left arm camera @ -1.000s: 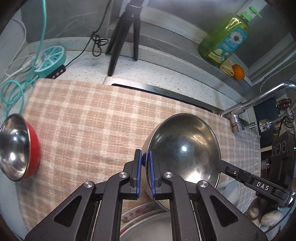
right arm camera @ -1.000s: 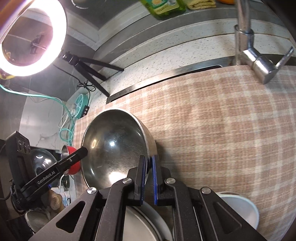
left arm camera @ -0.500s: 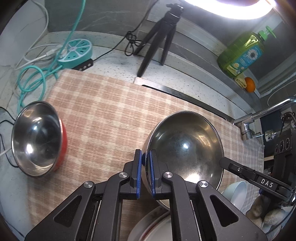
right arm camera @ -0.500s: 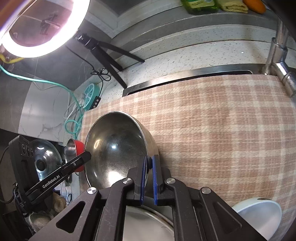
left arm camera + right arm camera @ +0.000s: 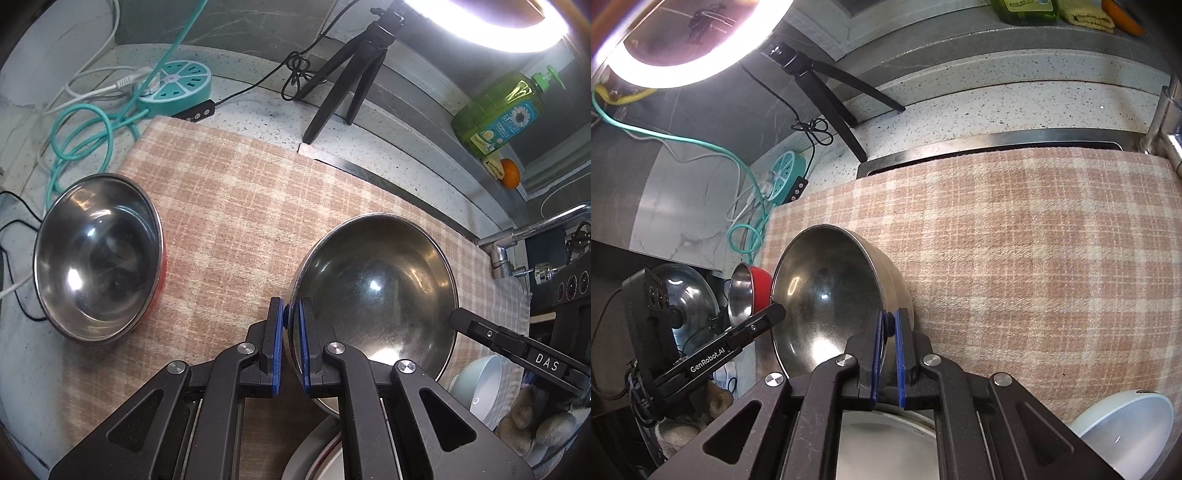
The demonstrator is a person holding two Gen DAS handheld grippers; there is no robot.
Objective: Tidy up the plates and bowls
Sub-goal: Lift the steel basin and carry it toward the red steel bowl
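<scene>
Over checked cloth (image 5: 236, 206) | left gripper (image 5: 291, 332), right gripper (image 5: 891, 350) clamped on steel bowl (image 5: 373, 280) rim

Home kitchen: speckled stone worktop (image 5: 255, 122) with a sink edge (image 5: 990, 146) under a checked cloth (image 5: 236, 206), chrome tap (image 5: 517, 236), green dish soap bottle (image 5: 498, 114), steel bowls (image 5: 96, 254), pot lid (image 5: 690, 295).

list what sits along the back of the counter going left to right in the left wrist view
teal power strip → black tripod → green soap bottle → orange
</scene>
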